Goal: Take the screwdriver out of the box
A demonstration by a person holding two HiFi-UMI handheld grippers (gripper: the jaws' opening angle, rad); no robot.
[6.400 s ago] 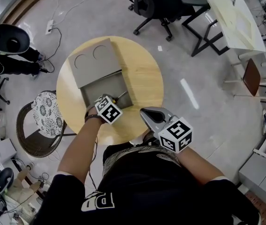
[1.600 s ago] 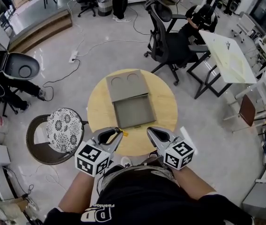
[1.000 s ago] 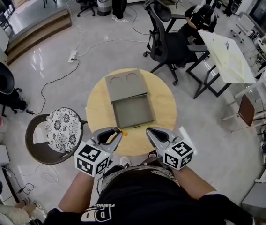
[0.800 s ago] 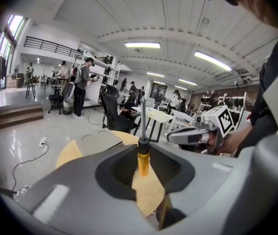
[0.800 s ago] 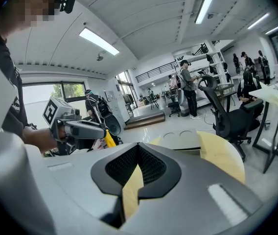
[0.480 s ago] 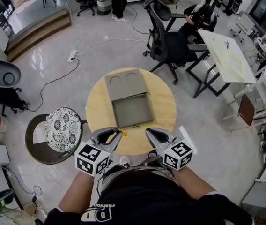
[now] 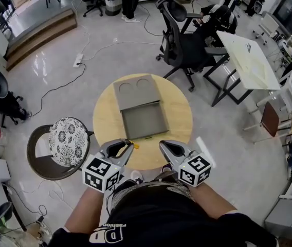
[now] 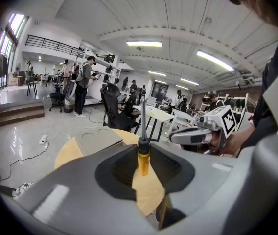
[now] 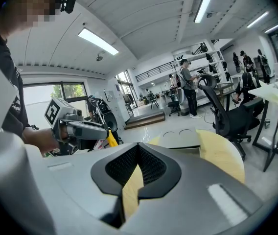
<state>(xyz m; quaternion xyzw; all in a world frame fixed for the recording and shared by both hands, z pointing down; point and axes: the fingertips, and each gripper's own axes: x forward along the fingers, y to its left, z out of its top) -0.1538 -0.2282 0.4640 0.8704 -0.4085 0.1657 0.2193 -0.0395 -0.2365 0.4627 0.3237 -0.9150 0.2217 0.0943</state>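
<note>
Two claws hover over near edge of bench [image 7: 179, 116]. Left claw [image 7: 129, 144] pinching screwdriver [image 8: 143, 159] by yellow handle, shaft projecting ahead of claw, clear of open box [image 7: 145, 121] ahead. Right claw [image 7: 162, 145] pressed together, empty, just beside.

Risk: narrow pinch, so handle may pivot or slip out.

Room: bare bench strip ahead of claw; drop-off beneath.

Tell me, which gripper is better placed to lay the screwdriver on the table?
Left. The left gripper is shut on the screwdriver, outside the box, over the near edge of the table. The right gripper holds nothing, so it would first need a handover.
</note>
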